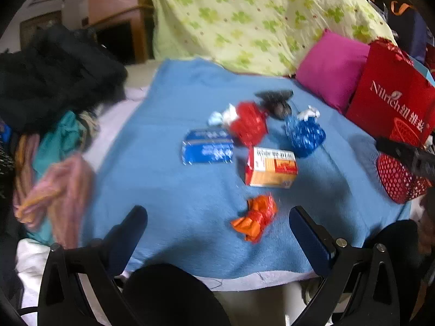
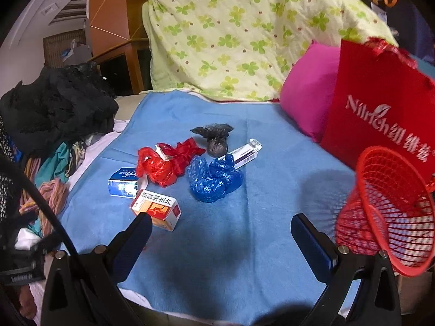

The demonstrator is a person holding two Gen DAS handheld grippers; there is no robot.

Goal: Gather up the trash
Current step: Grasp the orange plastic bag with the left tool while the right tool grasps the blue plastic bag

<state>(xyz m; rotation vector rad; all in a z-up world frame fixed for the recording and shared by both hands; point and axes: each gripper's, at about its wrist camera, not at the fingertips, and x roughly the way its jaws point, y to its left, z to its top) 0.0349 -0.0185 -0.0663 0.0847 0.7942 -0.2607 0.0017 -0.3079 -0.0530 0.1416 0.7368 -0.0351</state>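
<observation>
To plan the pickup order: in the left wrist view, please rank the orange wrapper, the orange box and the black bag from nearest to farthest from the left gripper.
1. Orange wrapper, just ahead of the left gripper.
2. Orange box, mid-blanket.
3. Black bag, far side.

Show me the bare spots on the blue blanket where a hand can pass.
Bare blanket lies between the blue bag and the red basket, along the near edge, and behind the black bag toward the clover sheet. Crowded: the middle, where bags and the orange box cluster.
</observation>
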